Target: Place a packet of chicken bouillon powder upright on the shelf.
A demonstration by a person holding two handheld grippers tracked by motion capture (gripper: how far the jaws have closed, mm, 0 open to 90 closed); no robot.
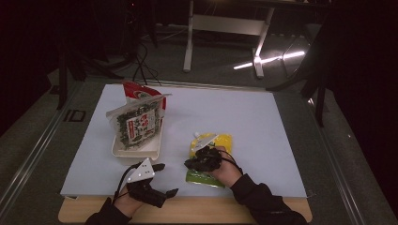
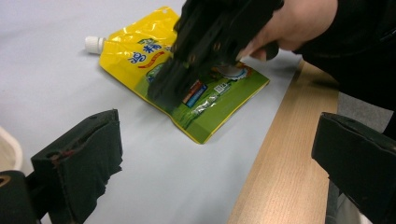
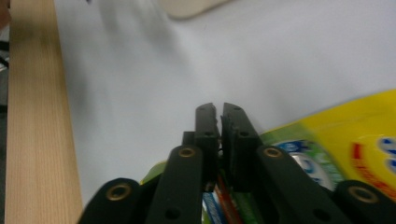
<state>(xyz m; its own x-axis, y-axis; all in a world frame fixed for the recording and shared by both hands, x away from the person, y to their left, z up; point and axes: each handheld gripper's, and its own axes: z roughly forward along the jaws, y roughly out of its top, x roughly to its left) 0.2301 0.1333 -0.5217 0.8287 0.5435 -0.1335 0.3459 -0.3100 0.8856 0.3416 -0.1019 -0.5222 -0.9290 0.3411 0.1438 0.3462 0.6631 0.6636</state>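
1. In the high view, the right gripper point(image 1: 193, 163) is hovering over the green lower end of a yellow-and-green spout pouch point(image 1: 210, 146) that is lying flat on the white table cover point(image 1: 234, 117); the pouch is reaching away from this gripper toward the far side of the table.
2. The right gripper view is showing what the high view cannot: the right gripper point(image 3: 219, 108) is nearly clenched, with a thin slit between its jaws and nothing gripped there. The pouch point(image 3: 345, 140) is lying beneath and to the right of the jaws.
3. The left gripper view is showing the pouch point(image 2: 140, 51) with its white cap point(image 2: 95, 44) pointing away, and the right gripper point(image 2: 161, 88) hanging just above the printed face.
4. In that same view, the left gripper point(image 2: 219, 154) is standing released, jaws wide apart and holding nothing, over the wooden table edge point(image 2: 280, 163).
5. The high view is adding a white tray point(image 1: 152, 149) beyond the left gripper point(image 1: 162, 180), with a green snack bag point(image 1: 136, 124) leaning in it.
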